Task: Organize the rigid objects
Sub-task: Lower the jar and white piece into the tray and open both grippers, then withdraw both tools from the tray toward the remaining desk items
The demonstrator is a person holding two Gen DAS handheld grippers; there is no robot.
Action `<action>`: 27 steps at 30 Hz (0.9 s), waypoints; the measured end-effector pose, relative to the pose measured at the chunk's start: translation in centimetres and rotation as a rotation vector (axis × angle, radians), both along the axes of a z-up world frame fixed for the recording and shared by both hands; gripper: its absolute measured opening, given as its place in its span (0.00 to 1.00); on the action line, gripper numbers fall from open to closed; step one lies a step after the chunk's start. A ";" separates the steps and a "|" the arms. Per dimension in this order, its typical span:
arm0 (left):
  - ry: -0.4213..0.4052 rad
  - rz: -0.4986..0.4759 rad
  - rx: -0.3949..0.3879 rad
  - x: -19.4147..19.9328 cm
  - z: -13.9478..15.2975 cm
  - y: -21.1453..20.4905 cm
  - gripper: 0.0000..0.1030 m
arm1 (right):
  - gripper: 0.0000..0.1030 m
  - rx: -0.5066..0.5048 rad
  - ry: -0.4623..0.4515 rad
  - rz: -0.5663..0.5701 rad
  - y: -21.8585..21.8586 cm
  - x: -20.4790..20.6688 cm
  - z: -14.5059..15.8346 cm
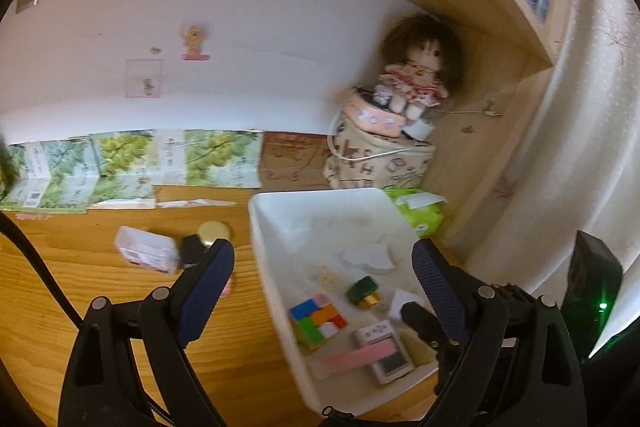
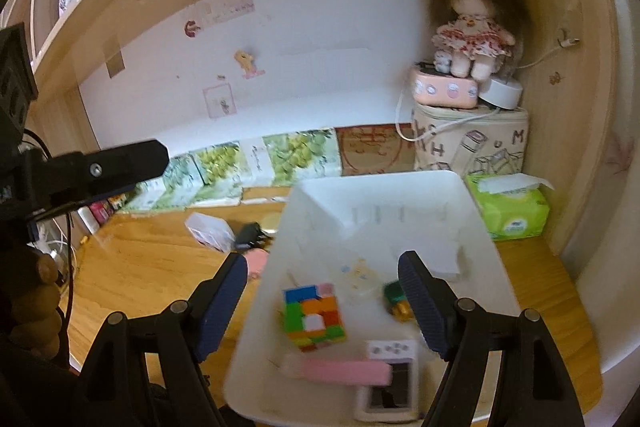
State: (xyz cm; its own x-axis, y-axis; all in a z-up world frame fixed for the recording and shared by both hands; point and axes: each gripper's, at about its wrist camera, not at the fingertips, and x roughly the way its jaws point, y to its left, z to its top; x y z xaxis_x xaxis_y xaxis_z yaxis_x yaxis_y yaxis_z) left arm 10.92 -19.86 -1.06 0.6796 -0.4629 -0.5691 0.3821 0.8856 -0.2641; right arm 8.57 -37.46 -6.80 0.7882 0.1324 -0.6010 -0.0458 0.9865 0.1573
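Left tongs (image 1: 323, 269): wide open, nothing between the blue pads; one finger (image 1: 212, 279) over the bare tabletop, the other over the bin's near right part.
Right tongs (image 2: 322, 277): wide open, empty; left finger (image 2: 228, 291) outside the bin's left wall, right finger inside the bin near the green bottle.
Bin (image 1: 280, 211): white, rectangular, on the wooden tabletop (image 1: 100, 307) at its right side, near the wall.
Cube (image 2: 314, 315): multicoloured puzzle cube, inside the bin, left of centre.
Pink strip (image 2: 340, 371): flat, lying in the bin near the front, its right end over the white gadget.
Gadget (image 1: 384, 347): small white device with buttons and a dark screen, in the bin's front part.
Green bottle (image 1: 364, 291): small, gold cap, on its side in the bin, right of the cube.
White piece (image 1: 366, 257): flat, irregular shape, in the bin behind the bottle.
Clear box (image 1: 146, 251): on the tabletop left of the bin, outside it.
Black item (image 1: 192, 247): just beside the clear box, touching or nearly so; a gold disc (image 1: 214, 230) behind it.
Pink item (image 2: 256, 261): on the tabletop against the bin's left wall, partly hidden by the right tongs.
Tissue pack (image 2: 508, 207): green, behind the bin on the right.
Doll (image 2: 472, 27): seated on a pink case on top of a printed bag in the back corner.
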 end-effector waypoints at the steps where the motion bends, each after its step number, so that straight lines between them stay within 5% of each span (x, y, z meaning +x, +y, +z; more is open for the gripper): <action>1: 0.003 0.006 0.005 0.2 -0.1 0.6 0.89 | 0.76 0.005 -0.006 0.001 0.5 0.1 0.0; 15: 0.033 0.072 0.089 2.5 -0.5 7.5 0.89 | 0.78 0.060 0.000 0.001 7.0 3.2 -1.2; 27: 0.161 0.078 0.123 5.7 -3.0 12.0 0.89 | 0.78 0.079 0.062 -0.011 11.9 4.9 -3.1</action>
